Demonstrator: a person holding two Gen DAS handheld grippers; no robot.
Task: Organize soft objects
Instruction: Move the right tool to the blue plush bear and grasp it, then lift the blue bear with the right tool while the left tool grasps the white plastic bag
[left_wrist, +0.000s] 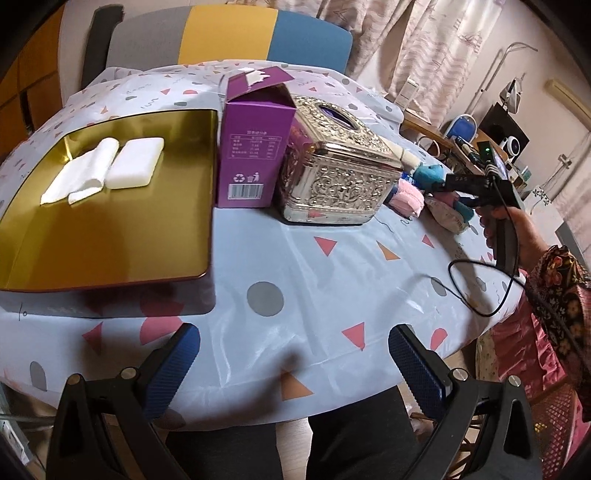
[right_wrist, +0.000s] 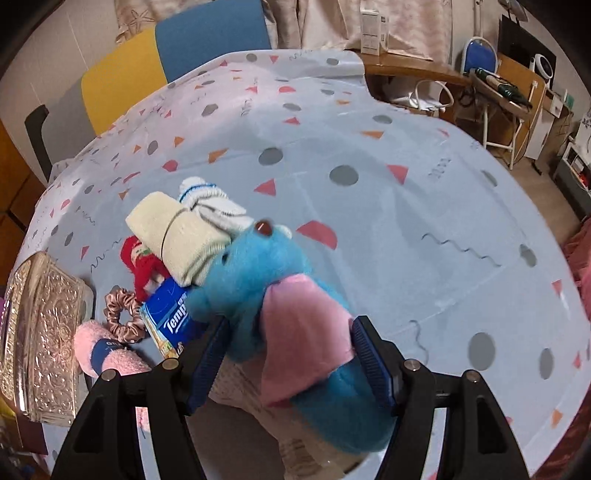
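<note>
A table under a glossy pale-blue tablecloth (left_wrist: 295, 258), printed with grey dots and pink and orange triangles, carries everything. In the left wrist view a shiny gold tray (left_wrist: 110, 240) sits at nine o'clock, holding a folded white cloth (left_wrist: 79, 175) touching a white rectangular sponge-like pad (left_wrist: 136, 162). Just to its right stands an open purple carton (left_wrist: 251, 155), and against that an embossed silver tissue box (left_wrist: 336, 173), hard and ornate. This box stands between the tray and the heap of soft things at three o'clock.

In the right wrist view the heap lies at nine to ten o'clock: a rolled cream cloth (right_wrist: 181, 240) bound by a thin band, a white sock bundle with blue stripes (right_wrist: 210, 203) behind it, something red and knitted (right_wrist: 142, 262), a satin bronze scrunchie (right_wrist: 120, 310), a blue Tempo tissue pack (right_wrist: 170, 317) and a fluffy pink item with a navy band (right_wrist: 107, 354) beside the silver box.

The blue plush toy (right_wrist: 266, 280), fuzzy, with a brown eye and a pink felt garment, fills the centre of that view, its head over the heap. The right gripper (right_wrist: 291, 354) is clamped on the toy's body, ribbed blue pads (right_wrist: 373, 365) pressing both flanks. The left gripper (left_wrist: 295, 365) hangs released and empty over the table's near edge at six o'clock, its pads (left_wrist: 170, 373) wide apart.
</note>
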